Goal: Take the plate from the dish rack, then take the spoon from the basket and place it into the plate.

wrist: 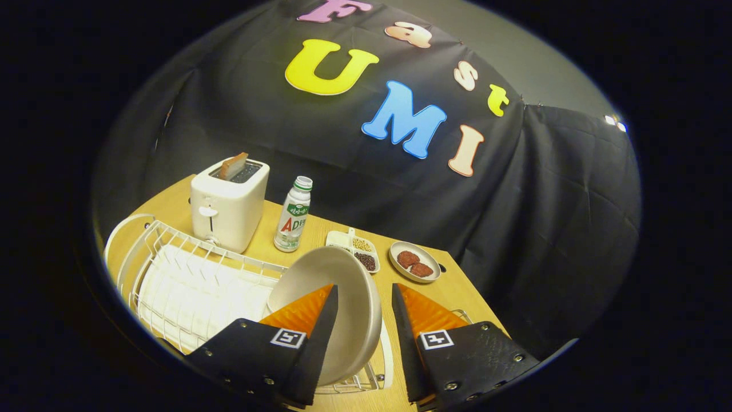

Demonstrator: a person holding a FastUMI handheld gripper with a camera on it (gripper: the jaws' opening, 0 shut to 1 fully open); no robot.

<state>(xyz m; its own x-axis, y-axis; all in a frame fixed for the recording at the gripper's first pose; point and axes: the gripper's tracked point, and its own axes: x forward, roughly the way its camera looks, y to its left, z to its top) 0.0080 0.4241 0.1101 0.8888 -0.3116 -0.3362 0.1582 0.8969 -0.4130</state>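
Standing on edge in the white dish rack [171, 286], the plate [343, 303] sits between the gripper [365, 297] fingers, which are spread wide; the left finger overlaps it, the right stays apart. Beyond the rack, a toaster [229, 203] holds bread [233, 166], beside a bottle [293, 214], a divided tray [357, 249] of beans and a small dish [414, 261] with two brown pieces.

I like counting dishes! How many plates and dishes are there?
3: a plate standing in the rack between the open gripper's fingers, a split dish beyond it, a small plate beside that. More may be hidden.
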